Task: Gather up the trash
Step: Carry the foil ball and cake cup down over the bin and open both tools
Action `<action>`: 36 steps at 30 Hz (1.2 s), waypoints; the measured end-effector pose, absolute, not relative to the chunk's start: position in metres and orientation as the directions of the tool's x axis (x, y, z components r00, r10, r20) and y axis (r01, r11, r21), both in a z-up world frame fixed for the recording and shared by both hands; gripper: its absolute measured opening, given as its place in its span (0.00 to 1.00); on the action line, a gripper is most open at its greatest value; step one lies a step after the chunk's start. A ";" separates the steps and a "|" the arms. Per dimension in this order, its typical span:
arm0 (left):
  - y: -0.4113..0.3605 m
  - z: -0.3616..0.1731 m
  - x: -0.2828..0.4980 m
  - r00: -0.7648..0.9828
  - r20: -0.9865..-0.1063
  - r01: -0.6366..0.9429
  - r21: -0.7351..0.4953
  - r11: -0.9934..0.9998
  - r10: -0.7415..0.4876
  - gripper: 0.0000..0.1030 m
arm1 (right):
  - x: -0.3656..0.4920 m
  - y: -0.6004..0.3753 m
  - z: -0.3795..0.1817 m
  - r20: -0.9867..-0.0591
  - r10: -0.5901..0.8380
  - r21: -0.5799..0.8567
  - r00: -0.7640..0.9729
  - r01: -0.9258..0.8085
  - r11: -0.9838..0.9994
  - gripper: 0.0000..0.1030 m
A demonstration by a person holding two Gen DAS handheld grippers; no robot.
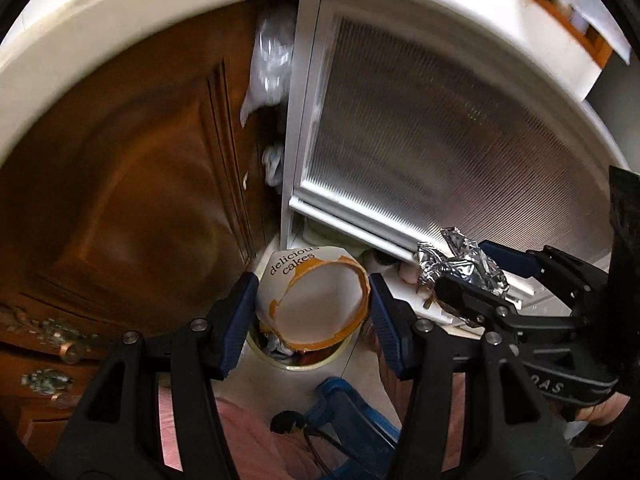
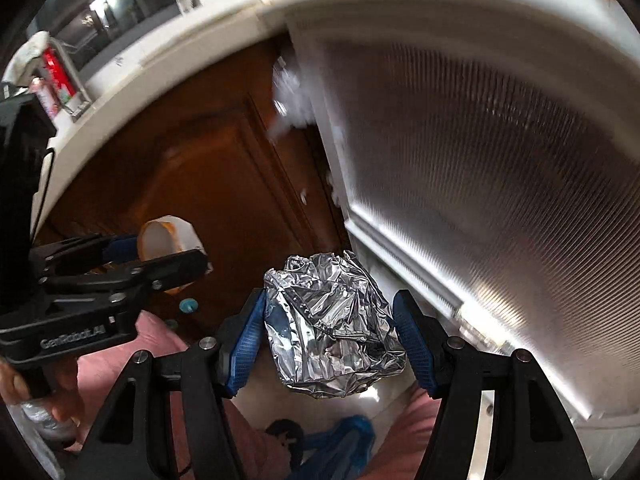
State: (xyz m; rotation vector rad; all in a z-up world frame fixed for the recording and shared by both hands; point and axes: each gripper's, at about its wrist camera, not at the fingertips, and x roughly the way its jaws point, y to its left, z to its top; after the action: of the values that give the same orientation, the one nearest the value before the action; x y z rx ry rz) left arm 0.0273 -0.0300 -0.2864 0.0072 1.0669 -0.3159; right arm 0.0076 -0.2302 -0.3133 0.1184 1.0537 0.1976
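Observation:
In the left wrist view, my left gripper (image 1: 312,300) is shut on a white paper cup (image 1: 320,304) with an orange rim and the words "delicious cakes"; both blue pads press its sides. Straight below the cup is a round yellow-rimmed bin (image 1: 256,350) with trash inside. My right gripper (image 2: 330,320) is shut on a crumpled ball of silver foil (image 2: 332,332). In the left wrist view that right gripper (image 1: 480,276) and the foil (image 1: 464,264) hang just right of the cup. The right wrist view shows the left gripper (image 2: 160,256) with the cup (image 2: 168,240) at the left.
A brown wooden cabinet door (image 1: 120,200) stands on the left and a white-framed ribbed glass door (image 1: 440,140) on the right, under a white counter edge (image 1: 120,12). Plastic bags (image 1: 272,64) fill the gap between them. Pink trouser legs and a blue slipper (image 1: 344,408) are below.

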 end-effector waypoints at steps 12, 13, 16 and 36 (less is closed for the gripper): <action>-0.024 -0.366 0.071 0.240 -0.924 0.181 -0.257 0.949 -0.296 0.51 | 0.063 -0.243 -0.393 -0.910 0.271 0.282 0.313 -0.012 0.959 0.63; -0.023 -0.371 0.075 0.227 -0.926 0.172 -0.267 0.948 -0.302 0.51 | 0.067 -0.243 -0.398 -0.911 0.277 0.289 0.306 -0.007 0.957 0.63; -0.021 -0.377 0.084 0.208 -0.929 0.162 -0.275 0.948 -0.305 0.51 | 0.073 -0.243 -0.404 -0.911 0.283 0.297 0.300 0.003 0.955 0.63; -0.003 -0.369 0.105 0.201 -0.942 0.107 -0.250 0.962 -0.267 0.77 | 0.099 -0.234 -0.405 -0.896 0.346 0.368 0.278 0.030 0.929 0.75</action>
State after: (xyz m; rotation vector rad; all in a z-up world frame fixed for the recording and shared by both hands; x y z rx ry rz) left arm 0.1050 -0.0035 -0.3686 -0.1403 1.3444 -0.2626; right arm 0.0986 -0.2341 -0.4047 0.3422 1.2788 0.2177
